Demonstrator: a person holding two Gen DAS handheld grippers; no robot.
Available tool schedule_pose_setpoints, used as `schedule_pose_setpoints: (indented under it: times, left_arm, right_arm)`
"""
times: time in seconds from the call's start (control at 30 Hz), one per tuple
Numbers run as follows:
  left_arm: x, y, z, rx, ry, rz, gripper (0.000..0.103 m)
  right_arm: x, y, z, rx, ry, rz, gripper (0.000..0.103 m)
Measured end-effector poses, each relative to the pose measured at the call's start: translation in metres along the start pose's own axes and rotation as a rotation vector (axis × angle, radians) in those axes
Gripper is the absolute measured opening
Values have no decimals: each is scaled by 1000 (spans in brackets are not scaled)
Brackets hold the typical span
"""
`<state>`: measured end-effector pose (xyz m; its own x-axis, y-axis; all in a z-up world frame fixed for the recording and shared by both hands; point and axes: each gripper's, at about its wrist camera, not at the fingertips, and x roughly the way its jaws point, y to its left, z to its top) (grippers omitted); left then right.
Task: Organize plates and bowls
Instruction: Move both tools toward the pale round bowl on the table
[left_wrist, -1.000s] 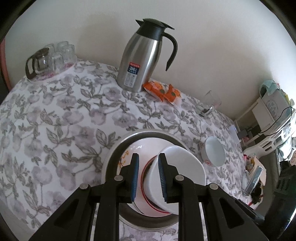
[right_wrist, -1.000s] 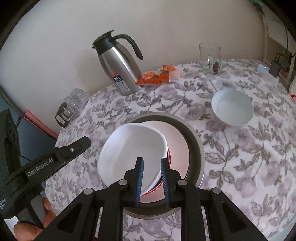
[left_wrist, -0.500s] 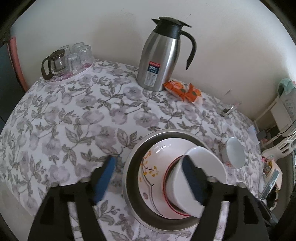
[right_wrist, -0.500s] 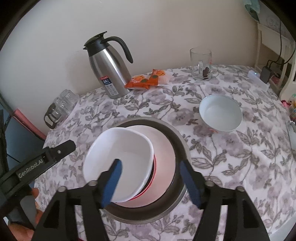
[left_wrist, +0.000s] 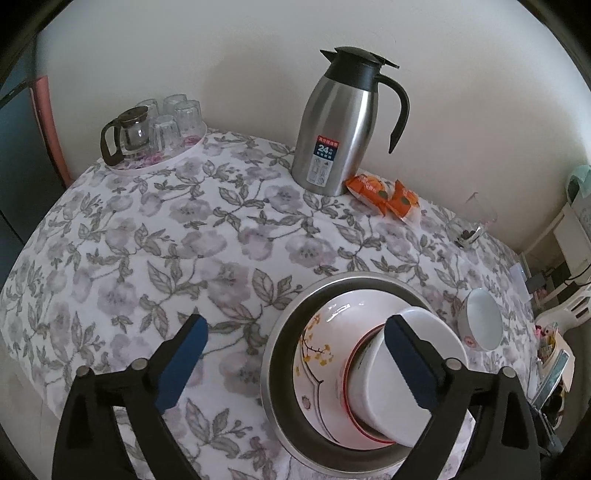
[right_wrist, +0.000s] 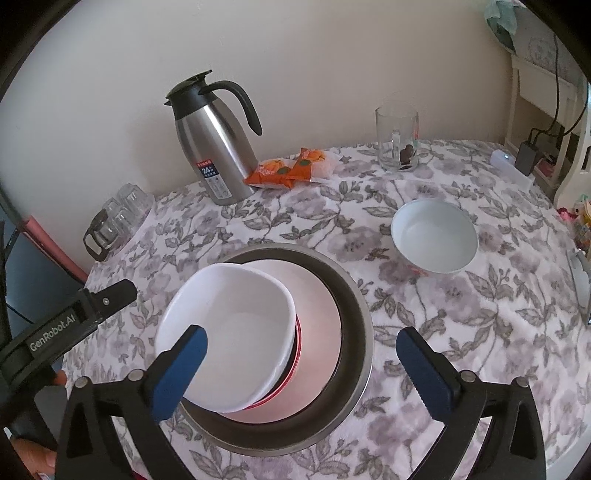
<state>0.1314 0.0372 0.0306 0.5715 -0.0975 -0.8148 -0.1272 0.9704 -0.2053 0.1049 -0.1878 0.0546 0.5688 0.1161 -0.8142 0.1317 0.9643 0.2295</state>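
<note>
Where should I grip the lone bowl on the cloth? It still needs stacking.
Take the lone bowl by its rim, one finger inside and one outside. It sits upright and open, apart from the stack, so its near rim is free. Probably come from above with the right claw, which is open and nearer.

both wrist views downward, near, sharing metal basin (left_wrist: 280, 369)

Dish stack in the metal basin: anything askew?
Yes. The white bowl on top sits tilted and off-centre, overhanging the red-rimmed dish beneath instead of nesting flat. Both grippers have just opened and hold nothing. Another bowl stands apart on the tablecloth.
</note>
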Motion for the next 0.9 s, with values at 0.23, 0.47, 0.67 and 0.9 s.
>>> schedule_pose_setpoints:
  times: [0.23, 0.47, 0.67, 0.9]
  left_arm:
    - [-1, -4, -2, 4, -4, -4, 97]
    - [-5, -11, -3, 20, -19, -8, 97]
    - [-14, -20, 0, 40, -77, -40, 97]
    - [-28, -50, 7, 105, -148, -109, 97]
  right_arm:
    - [-2, -4, 0, -1, -1, -1, 103]
    - [-5, -11, 2, 11, -9, 2, 103]
    - [-12, -24, 8, 37, -38, 23, 103]
    - [-33, -68, 23, 110, -153, -47, 103]
